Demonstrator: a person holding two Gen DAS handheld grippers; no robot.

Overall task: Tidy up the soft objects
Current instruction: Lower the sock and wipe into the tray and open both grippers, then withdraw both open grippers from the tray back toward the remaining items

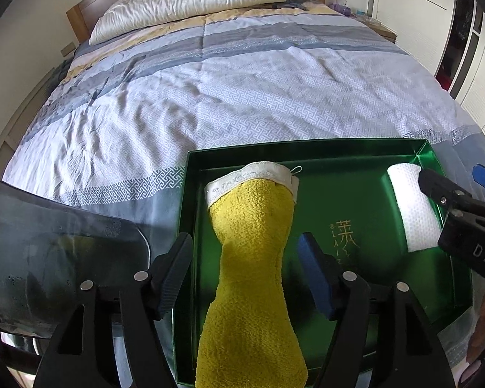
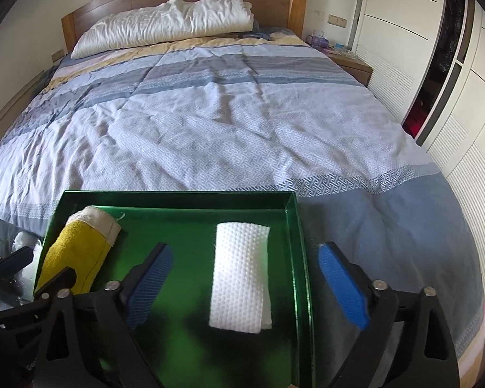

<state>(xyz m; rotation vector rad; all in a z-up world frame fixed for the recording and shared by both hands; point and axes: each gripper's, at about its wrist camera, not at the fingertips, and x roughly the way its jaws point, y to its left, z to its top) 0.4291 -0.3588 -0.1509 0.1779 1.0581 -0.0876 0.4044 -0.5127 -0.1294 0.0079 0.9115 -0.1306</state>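
A shallow green tray [image 1: 307, 144] lies on the bed's near end. A rolled yellow towel [image 1: 252, 258] with a white hem rests in its left part, running from between my left gripper's fingers toward the far rim. My left gripper [image 1: 244, 273] is open, and its pads stand a little off the towel on both sides. A folded white waffle cloth [image 2: 239, 274] lies flat in the tray's right part [image 2: 177, 195]. My right gripper [image 2: 247, 286] hangs above it, open wide, one finger outside the tray's right rim. The yellow towel [image 2: 77, 258] also shows at that view's left.
The tray sits on a blue and white patterned quilt [image 2: 229, 123]. A crumpled white pillow [image 2: 165, 26] lies against the wooden headboard. White wardrobe doors [image 2: 462, 90] line the right side, with a nightstand [image 2: 352, 64] beside the bed. A dark glossy surface [image 1: 48, 252] lies at lower left.
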